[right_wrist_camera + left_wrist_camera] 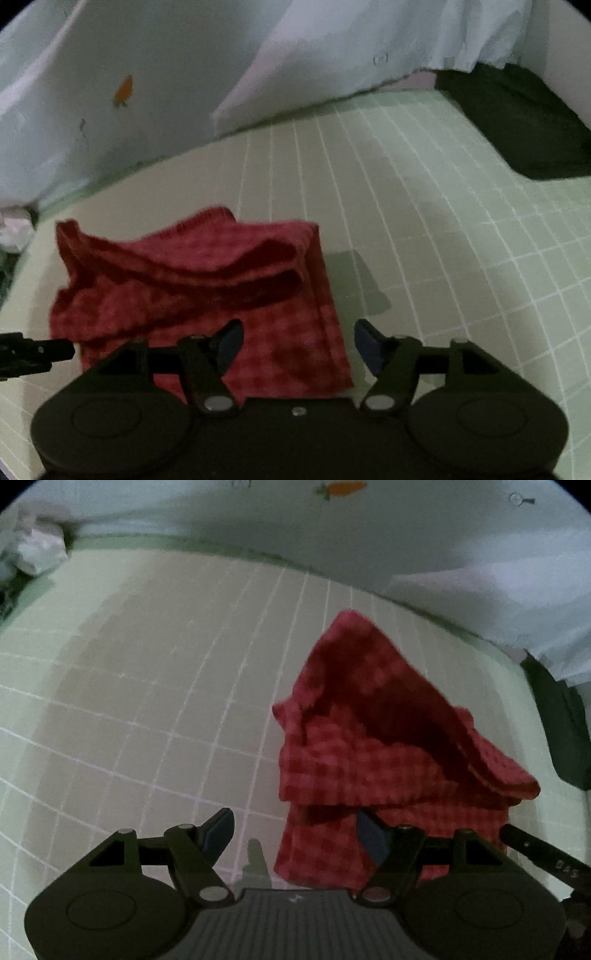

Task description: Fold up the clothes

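Note:
A red checked cloth (388, 746) lies folded in loose layers on the green grid mat (147, 701), with its top layers humped up. My left gripper (295, 832) is open and empty, just in front of the cloth's near left corner. In the right wrist view the same cloth (207, 280) lies ahead and to the left. My right gripper (299, 343) is open and empty, its left finger over the cloth's near edge. The other gripper's tip (37, 352) shows at the left edge of that view.
A white sheet with a carrot print (341, 489) hangs behind the mat. A crumpled pale cloth (37, 550) lies at the far left. A dark object (517, 118) sits on the mat's far right corner. The grid mat (461, 240) extends right of the cloth.

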`<action>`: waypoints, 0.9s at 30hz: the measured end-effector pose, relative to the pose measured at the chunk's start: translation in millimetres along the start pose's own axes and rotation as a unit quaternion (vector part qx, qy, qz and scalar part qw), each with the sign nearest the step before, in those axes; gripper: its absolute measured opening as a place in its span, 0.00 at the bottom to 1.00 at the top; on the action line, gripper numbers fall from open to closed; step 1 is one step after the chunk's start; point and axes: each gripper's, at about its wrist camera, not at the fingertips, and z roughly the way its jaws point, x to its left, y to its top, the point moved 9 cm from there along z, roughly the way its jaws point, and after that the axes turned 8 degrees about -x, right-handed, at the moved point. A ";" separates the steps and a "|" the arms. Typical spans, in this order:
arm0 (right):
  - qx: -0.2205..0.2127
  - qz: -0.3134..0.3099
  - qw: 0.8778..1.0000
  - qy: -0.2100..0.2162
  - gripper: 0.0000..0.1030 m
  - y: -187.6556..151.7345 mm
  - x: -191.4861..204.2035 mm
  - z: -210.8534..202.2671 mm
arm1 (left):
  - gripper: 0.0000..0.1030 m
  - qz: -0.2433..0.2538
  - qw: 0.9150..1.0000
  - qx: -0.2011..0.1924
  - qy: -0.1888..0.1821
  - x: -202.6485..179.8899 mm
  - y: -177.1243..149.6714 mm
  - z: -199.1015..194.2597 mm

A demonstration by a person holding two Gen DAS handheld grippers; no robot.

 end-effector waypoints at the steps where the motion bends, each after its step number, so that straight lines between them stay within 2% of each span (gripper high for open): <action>1: 0.006 -0.013 1.000 -0.007 0.66 -2.0 0.7 6.0 | 0.72 0.007 1.000 0.005 0.005 -0.5 -0.4 5.6; 6: 0.023 -0.103 0.994 -0.030 0.66 -3.9 8.5 32.7 | 0.72 0.042 0.999 0.019 0.020 -3.6 4.5 27.8; 9: 0.011 -0.138 0.990 -0.023 0.66 10.7 17.2 44.4 | 0.72 0.050 0.999 0.000 0.022 -5.5 24.9 35.6; 11: -0.008 -0.147 0.989 -0.015 0.66 30.1 23.0 51.5 | 0.72 0.051 0.998 -0.031 0.024 -5.2 50.1 36.8; 15: -0.094 -0.092 0.991 -0.002 0.66 86.9 23.1 49.0 | 0.72 0.025 0.994 -0.105 0.036 3.9 109.1 32.2; 17: -0.113 -0.062 0.992 -0.006 0.69 102.7 17.2 45.4 | 0.78 0.005 0.991 -0.129 0.044 11.2 128.0 28.5; 20: -0.114 -0.037 0.993 -0.006 0.73 105.6 10.4 41.0 | 0.80 -0.007 0.992 -0.119 0.035 13.8 126.8 33.6; 23: -0.078 -0.026 0.997 0.013 0.79 76.7 13.8 41.8 | 0.82 -0.002 0.996 -0.084 0.010 10.6 102.8 39.7; 27: -0.022 -0.030 0.999 0.024 0.80 36.8 19.9 51.6 | 0.82 0.024 0.999 -0.037 -0.025 -5.7 65.5 54.4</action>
